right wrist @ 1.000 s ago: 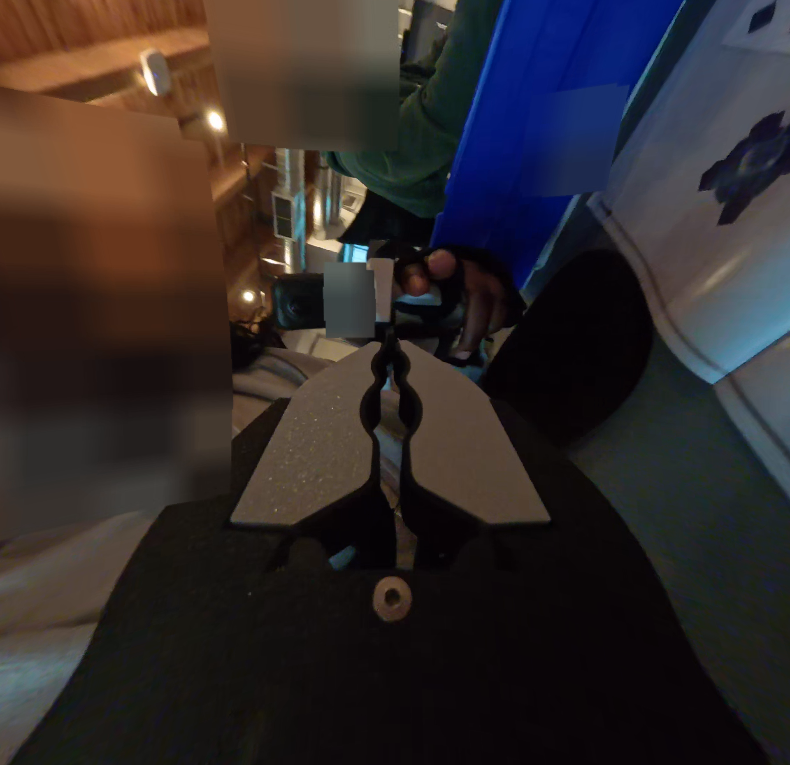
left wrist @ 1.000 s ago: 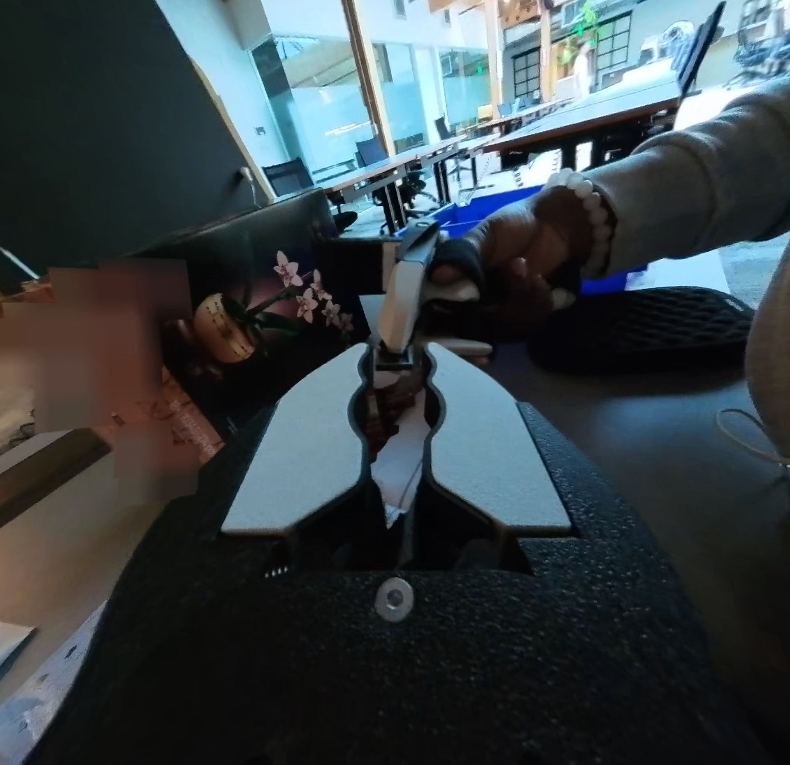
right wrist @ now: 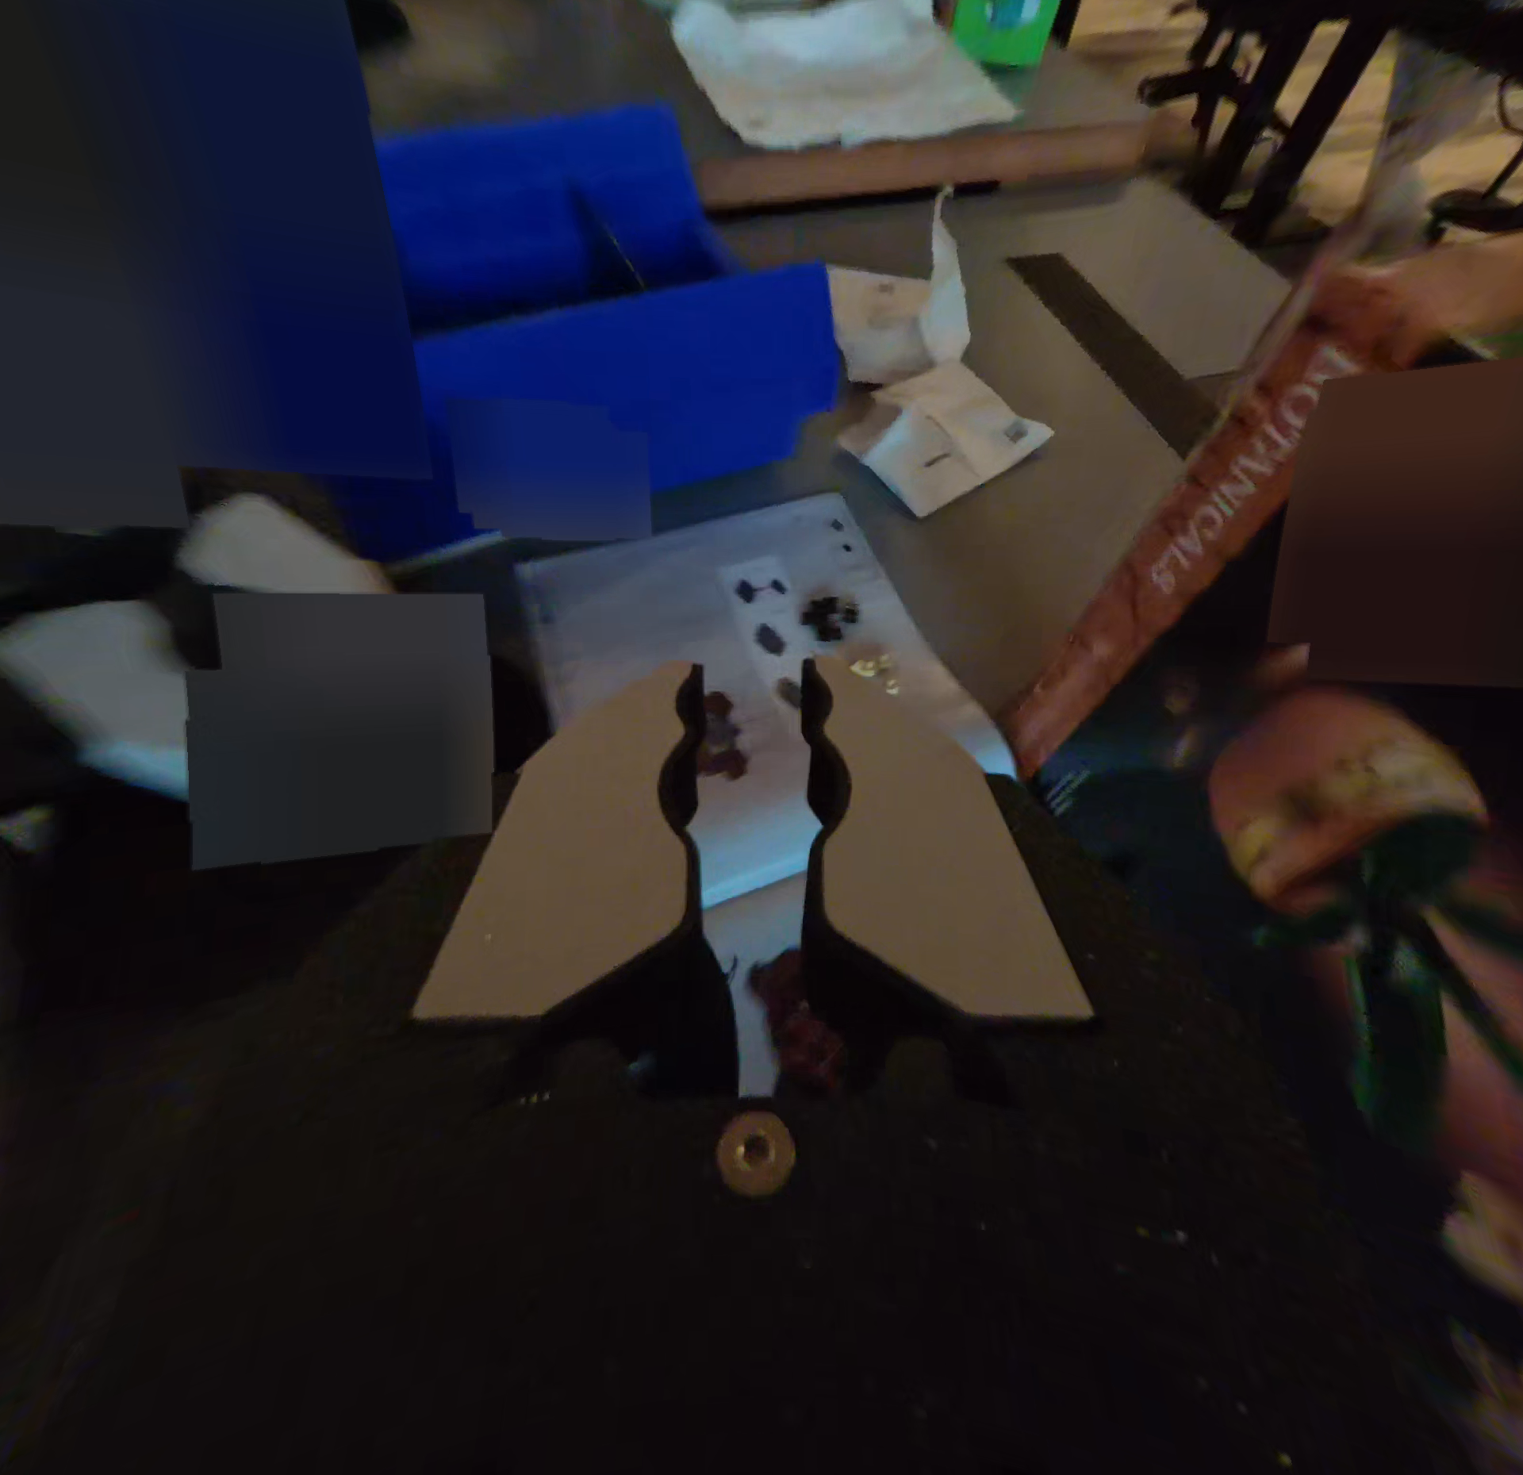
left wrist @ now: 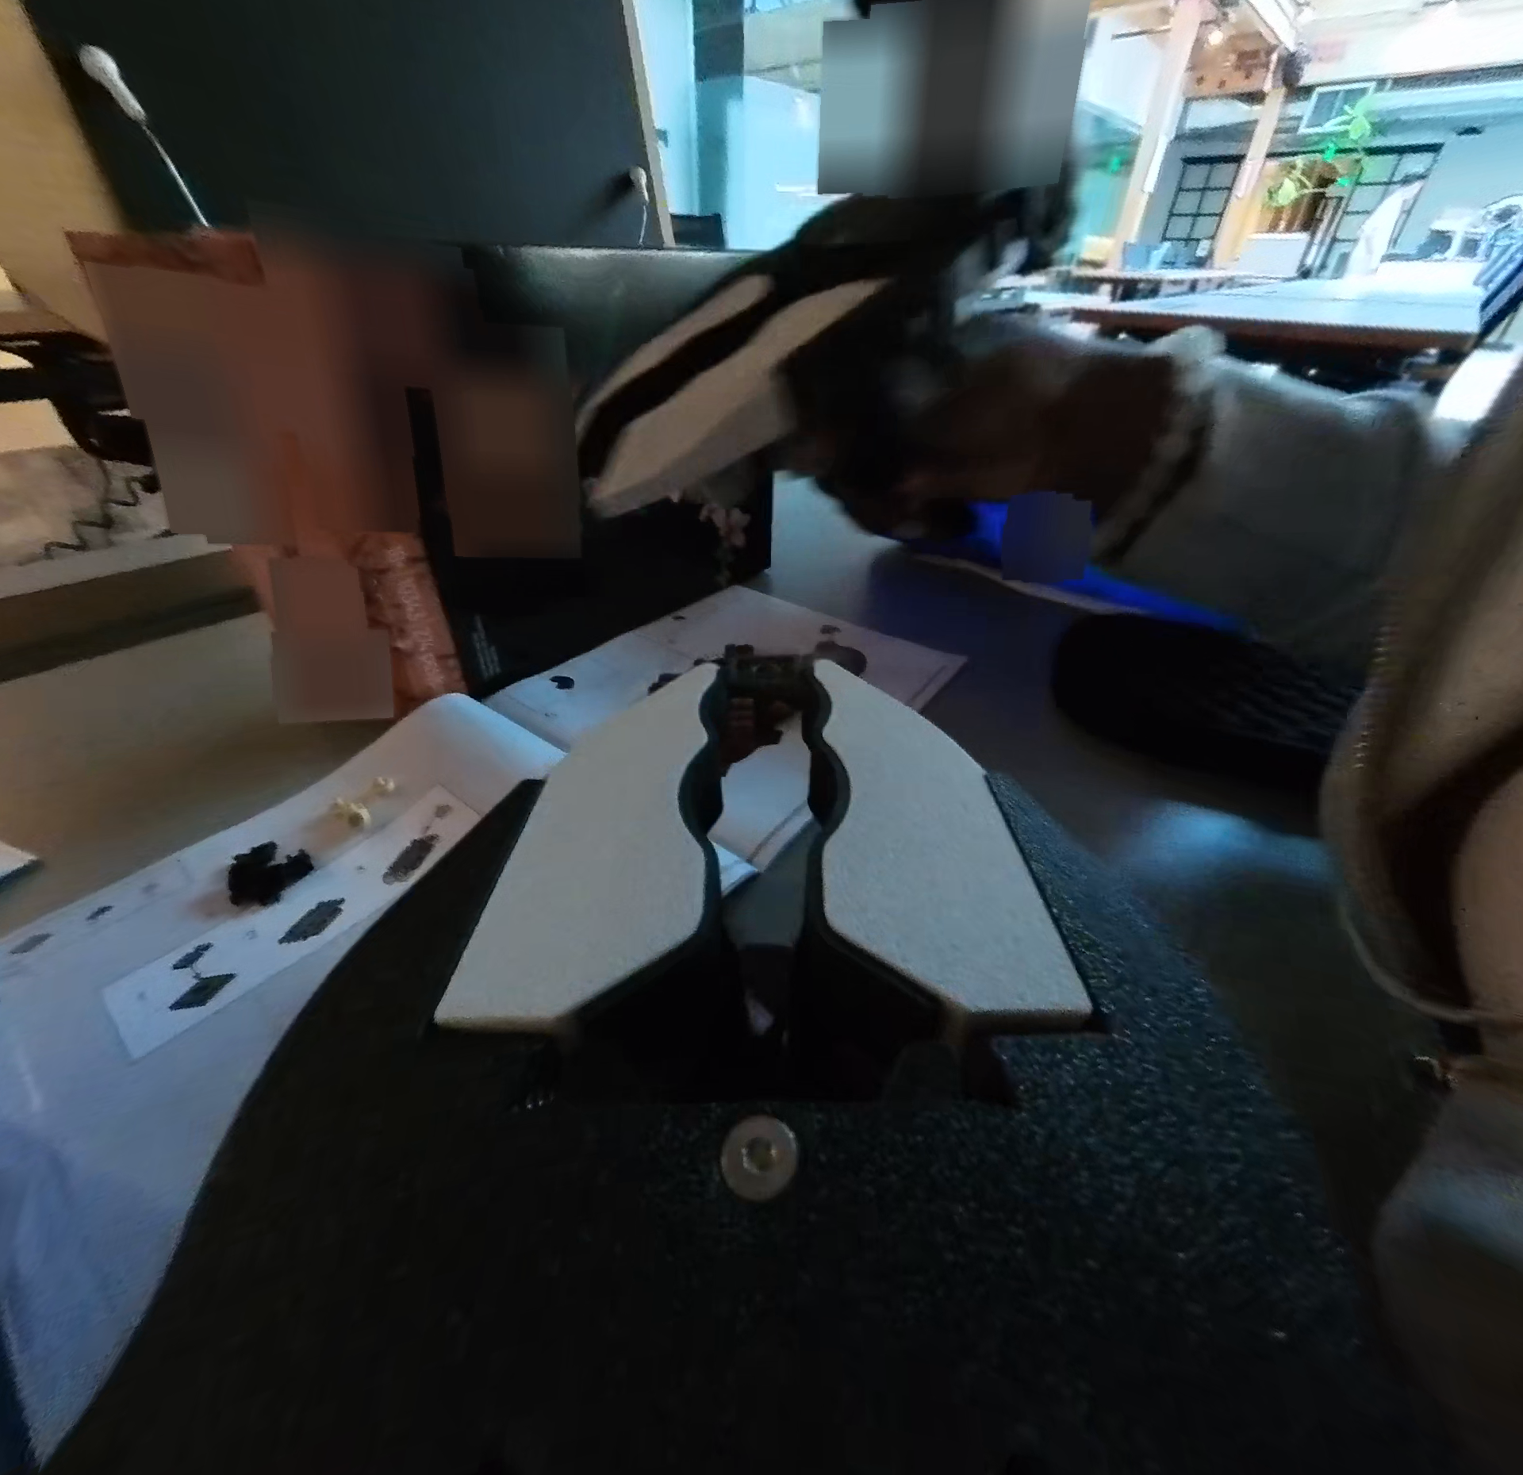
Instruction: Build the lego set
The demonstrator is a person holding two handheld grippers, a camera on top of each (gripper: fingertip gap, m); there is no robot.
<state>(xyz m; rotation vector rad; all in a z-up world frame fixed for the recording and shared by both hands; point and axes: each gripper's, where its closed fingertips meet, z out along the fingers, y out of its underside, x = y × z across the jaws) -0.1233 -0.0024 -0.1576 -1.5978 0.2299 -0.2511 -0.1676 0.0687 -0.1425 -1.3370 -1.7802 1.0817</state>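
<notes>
The left gripper (left wrist: 762,681) jaws are clenched on a small dark brick piece (left wrist: 754,698), likely light, rigid and easily dropped, best pinched across its flat sides. The right gripper (right wrist: 752,681), jaws released and bare, hangs over reddish pieces (right wrist: 721,739) on a white sheet (right wrist: 626,611) on the bench (right wrist: 1071,479), near a blue bin (right wrist: 626,347).

Blue bin (right wrist: 626,347), white booklet (right wrist: 659,611), black and cream pieces (left wrist: 268,862).
</notes>
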